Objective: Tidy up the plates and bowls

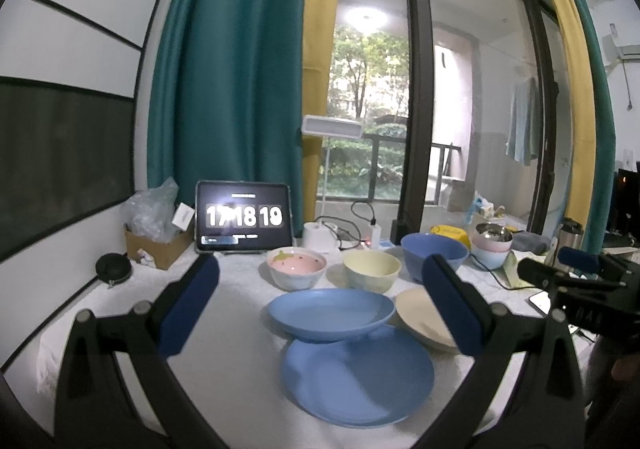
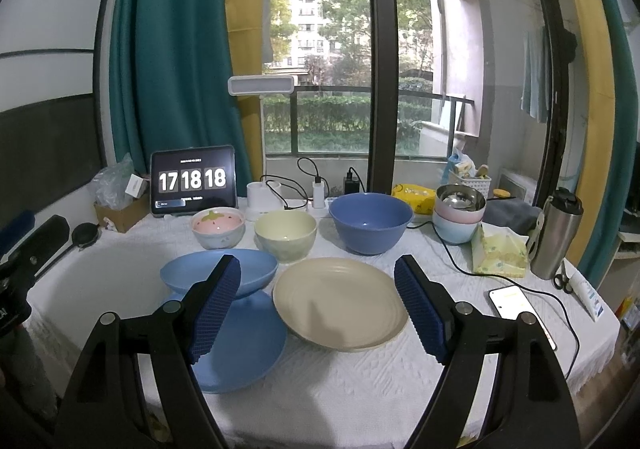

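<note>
Left wrist view: the left gripper hangs above a table covered in a white cloth, its two blue-padded tongs spread wide with nothing between them. Under it, near the front edge, a deep blue plate rests on a flat blue plate. A cream plate lies just to their right, partly hidden by the right-hand tong. Toward the back edge stand a pink strawberry bowl, a pale yellow bowl and a large blue bowl. A tablet showing a clock leans at the back, beside a cardboard box in the back left corner.

Right wrist view: the right gripper also has its tongs spread and empty, hovering over the cream plate. Its left tong blocks part of the two blue plates. Stacked bowls topped by a steel one, a steel flask and a phone crowd the table's right edge, with a black cable trailing across the cloth.
</note>
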Demonstrator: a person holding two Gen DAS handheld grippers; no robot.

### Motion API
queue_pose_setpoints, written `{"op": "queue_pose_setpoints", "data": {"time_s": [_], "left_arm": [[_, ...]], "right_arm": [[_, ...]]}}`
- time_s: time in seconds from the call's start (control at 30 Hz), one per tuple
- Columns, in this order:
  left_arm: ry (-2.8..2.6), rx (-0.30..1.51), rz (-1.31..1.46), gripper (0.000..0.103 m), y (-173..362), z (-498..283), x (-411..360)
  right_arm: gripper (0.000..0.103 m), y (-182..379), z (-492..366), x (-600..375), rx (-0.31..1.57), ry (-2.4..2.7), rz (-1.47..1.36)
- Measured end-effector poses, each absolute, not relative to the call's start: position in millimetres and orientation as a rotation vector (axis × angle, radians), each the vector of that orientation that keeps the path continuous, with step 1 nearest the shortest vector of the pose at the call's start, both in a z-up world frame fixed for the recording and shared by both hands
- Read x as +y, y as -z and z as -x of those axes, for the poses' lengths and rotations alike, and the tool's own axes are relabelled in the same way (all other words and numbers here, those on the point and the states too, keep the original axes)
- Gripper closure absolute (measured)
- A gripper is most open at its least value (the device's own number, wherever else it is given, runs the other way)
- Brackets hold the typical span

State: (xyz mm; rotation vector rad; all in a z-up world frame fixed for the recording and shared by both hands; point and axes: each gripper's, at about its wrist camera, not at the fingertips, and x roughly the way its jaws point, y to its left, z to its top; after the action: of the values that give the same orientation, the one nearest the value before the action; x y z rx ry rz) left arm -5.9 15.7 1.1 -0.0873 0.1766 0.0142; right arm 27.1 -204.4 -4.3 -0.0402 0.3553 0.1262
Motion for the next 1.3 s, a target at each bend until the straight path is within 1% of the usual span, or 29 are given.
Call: {"op": "queue_pose_setpoints", "data": {"time_s": [0.23,0.43,0.6,0.67,0.77,0.8,0.87,0.9,0.97,1.03,1.17,1.2,1.23,1.27,1.3], "left_arm": [[-0.019,0.222,0.085,0.001,1.3,-19.1,17.5],[-0.030,0.303,0.105,0.001,13.9,-52.5,25.1],[-0.041,0.354,0.109,0.002,25.3,-77.9,31.6],[-0.043,0.371,0.110,0.002,29.6,-86.8,33.2],[-0.044,0.399,0.109,0.002,36.4,-101.2,38.5],[-0.044,0.408,0.112,0.002,38.9,-105.0,39.7],[-0.041,0.433,0.123,0.002,44.5,-112.7,43.2],[-0.041,0.442,0.126,0.002,47.0,-116.0,44.7],[-0.044,0.458,0.126,0.003,52.7,-122.0,47.0],[-0.045,0.480,0.130,0.009,57.9,-128.3,49.9],[-0.053,0.538,0.143,0.013,72.5,-143.2,56.2],[-0.055,0.548,0.147,0.016,76.0,-146.2,57.6],[-0.062,0.559,0.152,0.020,79.5,-149.5,59.5],[-0.069,0.571,0.154,0.021,82.9,-153.2,61.1],[-0.072,0.584,0.155,0.024,85.8,-156.7,62.0]], "right_arm": [[0.020,9.7,-49.1,-203.9,0.392,-0.122,0.048],[0.021,21.8,-76.8,-195.8,0.441,-0.133,0.057],[0.025,33.4,-98.0,-188.3,0.488,-0.144,0.071],[0.029,38.3,-106.8,-185.0,0.508,-0.144,0.079],[0.031,43.8,-119.7,-180.5,0.529,-0.156,0.073],[0.032,44.9,-121.9,-178.8,0.534,-0.160,0.075],[0.041,49.3,-128.9,-173.8,0.554,-0.174,0.092],[0.043,52.9,-132.8,-170.5,0.568,-0.187,0.100],[0.052,58.8,-138.4,-165.7,0.592,-0.203,0.106],[0.053,65.0,-143.9,-160.5,0.614,-0.222,0.107],[0.054,72.7,-153.1,-149.3,0.639,-0.258,0.118],[0.055,74.9,-156.6,-146.2,0.645,-0.269,0.121],[0.058,76.8,-159.4,-143.5,0.653,-0.274,0.123],[0.062,78.7,-162.5,-140.6,0.660,-0.279,0.126],[0.064,79.7,-164.5,-139.1,0.666,-0.283,0.127]]}}
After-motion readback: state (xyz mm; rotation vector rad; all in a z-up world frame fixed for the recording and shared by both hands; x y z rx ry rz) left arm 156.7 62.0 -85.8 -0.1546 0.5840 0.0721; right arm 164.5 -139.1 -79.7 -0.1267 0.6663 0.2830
